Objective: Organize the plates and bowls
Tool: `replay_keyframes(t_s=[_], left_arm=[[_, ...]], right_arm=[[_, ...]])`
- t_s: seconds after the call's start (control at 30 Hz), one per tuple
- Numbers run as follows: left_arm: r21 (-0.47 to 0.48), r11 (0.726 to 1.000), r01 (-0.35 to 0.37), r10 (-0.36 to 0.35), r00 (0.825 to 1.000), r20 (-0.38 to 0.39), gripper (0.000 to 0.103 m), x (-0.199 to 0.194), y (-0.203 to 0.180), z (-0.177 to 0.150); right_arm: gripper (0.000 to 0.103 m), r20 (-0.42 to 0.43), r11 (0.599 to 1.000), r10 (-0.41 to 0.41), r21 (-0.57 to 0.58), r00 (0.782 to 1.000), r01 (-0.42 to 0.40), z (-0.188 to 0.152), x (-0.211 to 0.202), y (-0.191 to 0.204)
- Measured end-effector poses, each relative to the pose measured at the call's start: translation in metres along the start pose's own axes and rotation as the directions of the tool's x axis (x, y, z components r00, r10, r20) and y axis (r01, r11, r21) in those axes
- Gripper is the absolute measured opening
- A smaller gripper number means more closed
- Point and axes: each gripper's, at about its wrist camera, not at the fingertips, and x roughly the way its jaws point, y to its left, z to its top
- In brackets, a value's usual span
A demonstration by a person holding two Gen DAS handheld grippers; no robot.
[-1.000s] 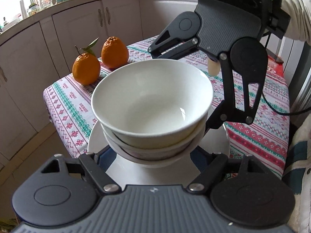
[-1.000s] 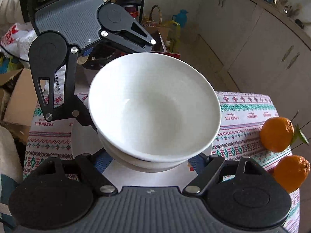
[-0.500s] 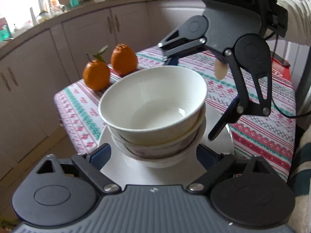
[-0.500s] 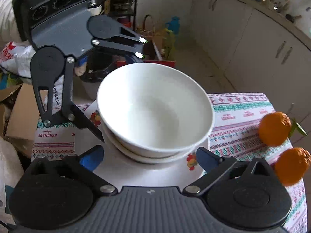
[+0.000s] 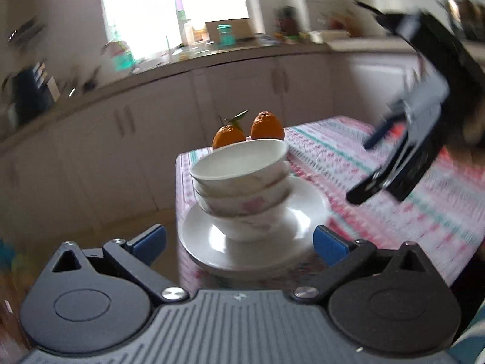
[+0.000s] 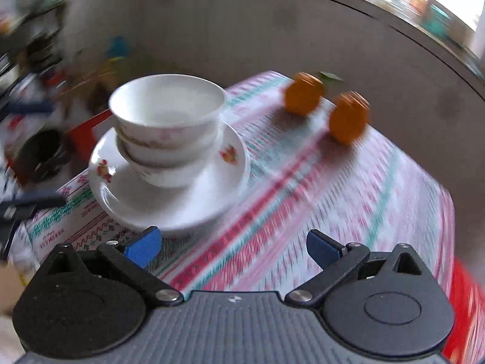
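Tabletop [image 6: 348, 212]: kitchen, patterned cloth.
Bowl stack [image 5: 242, 188]: glazed, slippery, fragile; lift by plate [image 5: 303, 212] rim.
Left tongs [image 5: 239, 242], right tongs [image 6: 232, 247]: spread, empty.

left wrist: low, near the bowl stack [image 5: 242, 182], facing the window side | right wrist: higher, angled down on the bowl stack [image 6: 166, 127] from its opposite side | shared: bowl stack, oranges [image 5: 248, 130] beyond it
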Motion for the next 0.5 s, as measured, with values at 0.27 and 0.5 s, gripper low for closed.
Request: replay_keyframes(t_s=[0.27,0.5], left_arm=[[-0.28,0.958,-0.058,0.056,0.998,-0.014,0.102,-0.045,-0.033,-0.005],[-0.323,0.933,-0.161,0.134,0.986,-0.104,0.103,-0.064,-0.053,0.006]], right_arm=[[0.103,0.083,0.949,-0.128,0.301,0.988,0.098,-0.074,-0.064,0.013],[0.103,0.185,0.942,-0.218,0.295,0.958,0.158,-0.089,-0.114,0.034]])
